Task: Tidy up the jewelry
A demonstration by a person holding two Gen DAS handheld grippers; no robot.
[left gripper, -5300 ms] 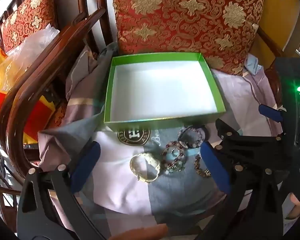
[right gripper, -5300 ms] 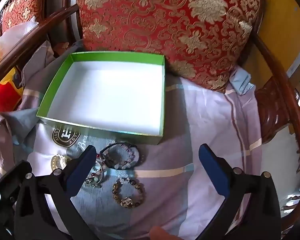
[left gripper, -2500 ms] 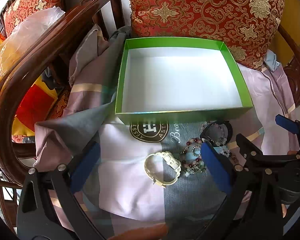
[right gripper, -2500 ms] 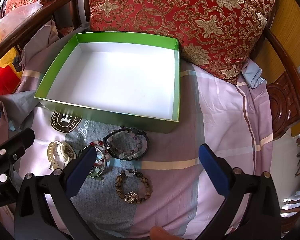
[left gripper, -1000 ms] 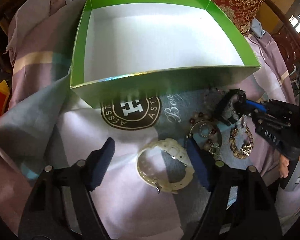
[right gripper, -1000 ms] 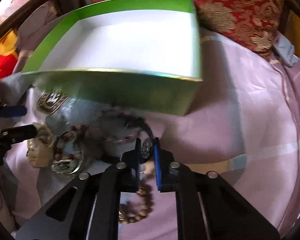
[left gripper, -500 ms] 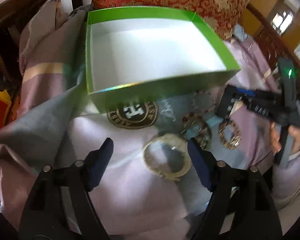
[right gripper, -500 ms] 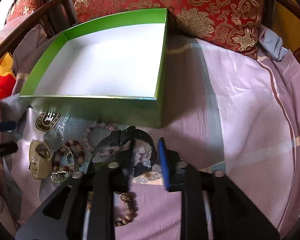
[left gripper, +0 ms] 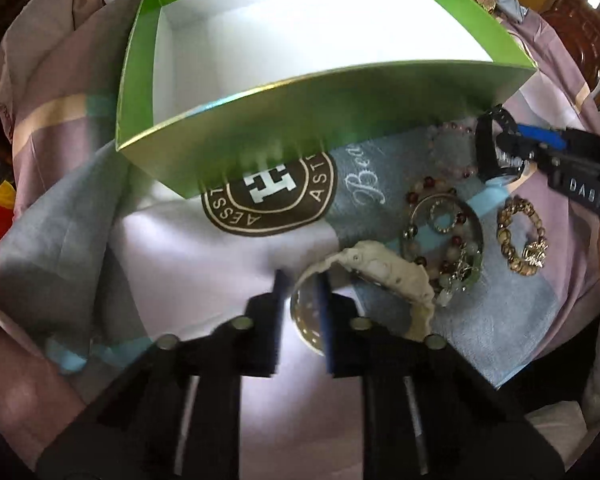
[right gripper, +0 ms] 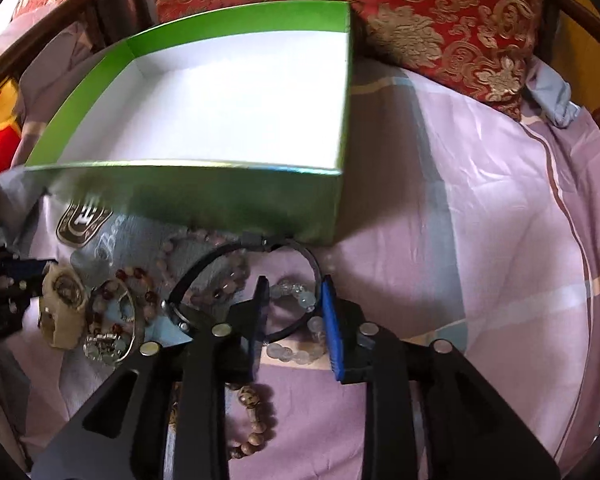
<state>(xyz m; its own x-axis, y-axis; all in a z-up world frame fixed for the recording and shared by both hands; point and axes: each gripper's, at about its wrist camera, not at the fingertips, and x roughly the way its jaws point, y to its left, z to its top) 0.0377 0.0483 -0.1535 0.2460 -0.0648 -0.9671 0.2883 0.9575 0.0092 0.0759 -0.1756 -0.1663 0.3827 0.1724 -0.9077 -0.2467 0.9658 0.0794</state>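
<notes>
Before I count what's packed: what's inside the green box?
The green box shows only bare white floor; no jewelry is visible. Its near wall hides a strip of floor in both views.

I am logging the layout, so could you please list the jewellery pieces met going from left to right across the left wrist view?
Cream plastic wristwatch → silver ring bangle with dark red beads → brown and gold beaded bracelet. The pale pink bead bracelet and black band farther back overlap these in the order, so I leave them out.

The left gripper [left gripper: 300, 292], its jaws narrowed around the strap of a cream plastic wristwatch [left gripper: 384, 272], sits before an open green cardboard box with white inside [left gripper: 260, 148], while beaded bracelets [left gripper: 444, 232] lie beside the watch on lilac cloth [left gripper: 188, 264].
</notes>
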